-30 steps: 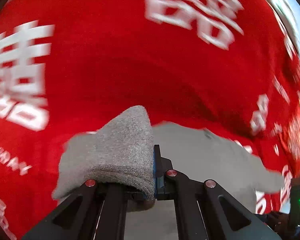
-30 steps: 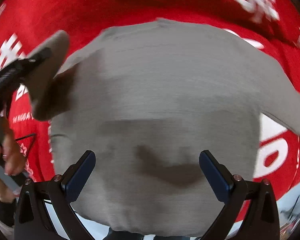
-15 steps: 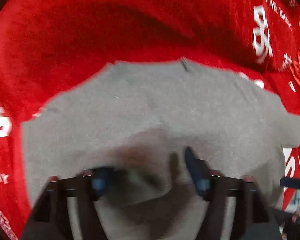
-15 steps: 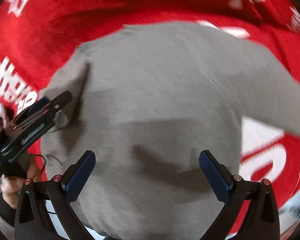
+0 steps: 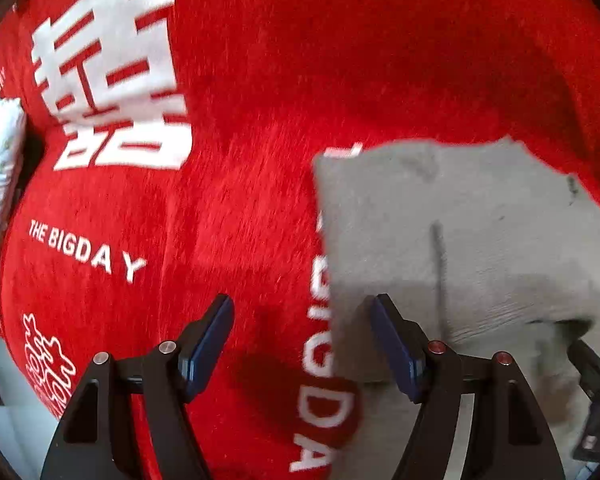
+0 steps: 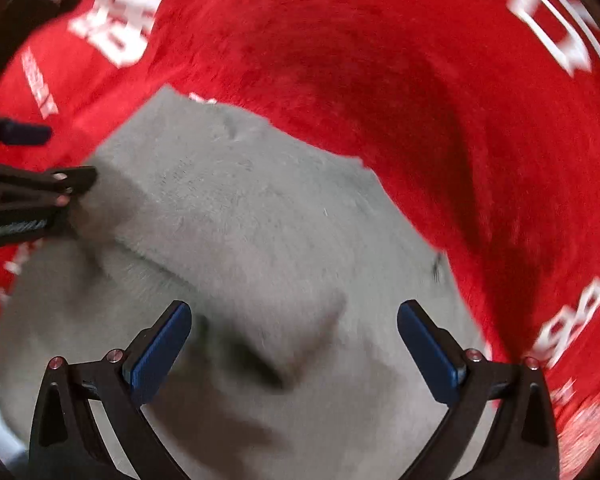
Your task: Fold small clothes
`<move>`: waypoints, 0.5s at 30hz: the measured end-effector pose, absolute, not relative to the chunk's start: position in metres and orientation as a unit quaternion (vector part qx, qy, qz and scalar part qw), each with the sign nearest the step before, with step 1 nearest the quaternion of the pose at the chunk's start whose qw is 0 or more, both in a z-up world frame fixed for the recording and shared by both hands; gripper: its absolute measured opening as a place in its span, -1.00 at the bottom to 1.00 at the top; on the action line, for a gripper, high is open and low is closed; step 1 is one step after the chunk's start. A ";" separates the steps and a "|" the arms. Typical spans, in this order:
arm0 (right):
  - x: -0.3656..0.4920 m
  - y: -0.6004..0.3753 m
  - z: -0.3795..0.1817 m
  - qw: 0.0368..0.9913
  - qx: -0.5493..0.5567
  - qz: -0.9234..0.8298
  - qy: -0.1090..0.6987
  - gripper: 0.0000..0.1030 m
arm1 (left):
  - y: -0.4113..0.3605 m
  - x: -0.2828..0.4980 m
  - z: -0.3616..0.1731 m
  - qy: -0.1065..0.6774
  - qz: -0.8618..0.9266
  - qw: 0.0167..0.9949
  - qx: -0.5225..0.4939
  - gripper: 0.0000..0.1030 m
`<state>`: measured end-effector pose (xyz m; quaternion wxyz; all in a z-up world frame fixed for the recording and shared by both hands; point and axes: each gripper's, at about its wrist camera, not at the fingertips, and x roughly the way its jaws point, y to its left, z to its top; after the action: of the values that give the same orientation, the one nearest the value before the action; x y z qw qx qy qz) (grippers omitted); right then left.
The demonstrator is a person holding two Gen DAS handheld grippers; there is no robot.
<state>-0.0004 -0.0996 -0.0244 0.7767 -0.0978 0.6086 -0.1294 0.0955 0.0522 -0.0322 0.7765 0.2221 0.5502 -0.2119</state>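
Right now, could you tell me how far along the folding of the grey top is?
Partly done. The grey top lies on the red blanket with one fold laid over it; its edge shows in the right wrist view. Nothing is in hand: the left gripper and right gripper are both open, empty. Further folds and tidying probably remain.

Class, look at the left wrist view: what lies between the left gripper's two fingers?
Mostly red blanket with white lettering; the grey garment's left edge enters beside the right finger.
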 end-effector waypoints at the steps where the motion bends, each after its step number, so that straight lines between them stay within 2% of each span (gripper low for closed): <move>1: 0.005 -0.098 -0.030 0.773 -0.112 -0.133 0.610 0.56 | 0.052 0.093 -0.038 0.552 -0.210 0.774 0.230 0.41; 2: 0.010 -0.100 -0.035 0.769 -0.119 -0.138 0.613 0.27 | 0.050 0.090 -0.043 0.551 -0.210 0.773 0.233 0.41; 3: 0.013 -0.107 -0.039 0.765 -0.110 -0.146 0.617 -0.66 | 0.049 0.087 -0.044 0.548 -0.210 0.775 0.235 0.41; 4: 0.013 -0.118 -0.039 0.765 -0.082 -0.148 0.621 -0.90 | 0.049 0.085 -0.044 0.544 -0.210 0.777 0.236 0.41; 6: 0.003 -0.151 -0.028 0.775 0.027 -0.174 0.607 -0.90 | 0.045 0.083 -0.046 0.541 -0.211 0.778 0.240 0.41; 10: -0.056 -0.222 -0.003 0.775 0.248 -0.248 0.525 -0.88 | 0.041 0.090 -0.046 0.540 -0.214 0.776 0.246 0.41; 15: -0.142 -0.269 -0.025 0.690 0.481 -0.306 0.445 -0.76 | 0.041 0.095 -0.049 0.541 -0.219 0.773 0.250 0.41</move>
<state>-0.1420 -0.2690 -0.0250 0.6905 0.4810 0.4453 -0.3058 0.0954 0.0405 -0.0493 0.7727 0.2502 0.5408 -0.2188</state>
